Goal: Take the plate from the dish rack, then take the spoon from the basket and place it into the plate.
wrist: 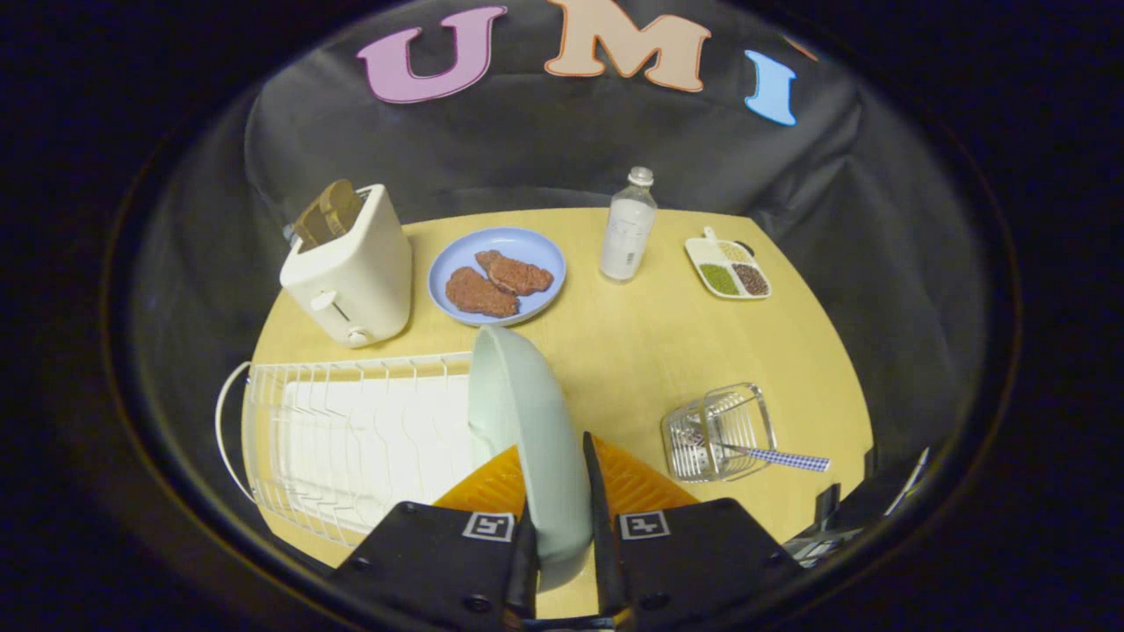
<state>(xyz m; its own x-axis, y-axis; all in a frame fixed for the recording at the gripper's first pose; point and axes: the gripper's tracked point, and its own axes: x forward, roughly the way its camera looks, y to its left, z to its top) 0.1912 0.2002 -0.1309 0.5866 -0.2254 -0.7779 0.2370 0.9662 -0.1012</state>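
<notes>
The plate (527, 412), a pale green one, stands on its edge between the two fingers of the gripper (562, 527), which are clenched on its lower rim from both sides; it is at the right end of the white dish rack (342, 430), probably because an upright plate can be taken only by its thin rim. The spoon (773, 456) lies in the wire basket (720, 430) on the table (650, 342), its handle over the edge, so it looks easy to grasp afterwards.

Bare table (632, 351) lies open between dish rack (351, 439) and basket (720, 430); toaster (351, 263) and bottle (628, 228) stand beyond.
</notes>
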